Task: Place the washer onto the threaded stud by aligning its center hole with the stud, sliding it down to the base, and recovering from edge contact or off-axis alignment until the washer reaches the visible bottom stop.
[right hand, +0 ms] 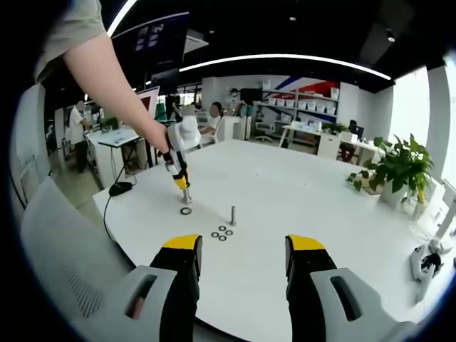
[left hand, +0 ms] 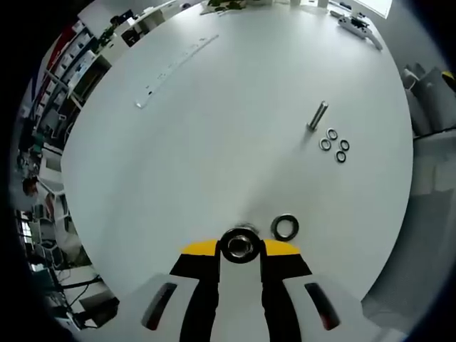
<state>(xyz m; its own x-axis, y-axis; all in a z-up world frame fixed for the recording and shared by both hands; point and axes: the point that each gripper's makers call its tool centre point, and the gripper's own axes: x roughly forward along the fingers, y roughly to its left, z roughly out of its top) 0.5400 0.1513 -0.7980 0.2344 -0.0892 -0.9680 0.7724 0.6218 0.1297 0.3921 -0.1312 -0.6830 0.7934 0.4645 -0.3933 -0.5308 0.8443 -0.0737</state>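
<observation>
- My left gripper (left hand: 241,251) pinches a washer (left hand: 241,245) by its rim; spare washer (left hand: 285,227) just beside.
- My right gripper (right hand: 242,258) spread, empty.
- Threaded stud (left hand: 318,115) well apart; a tilted approach risks catching the washer's edge on it.

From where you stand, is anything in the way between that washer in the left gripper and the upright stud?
Nothing visible: bare white table lies between the washer in the left gripper and the stud. A loose washer lies beside it, four small washers beside the stud.
</observation>
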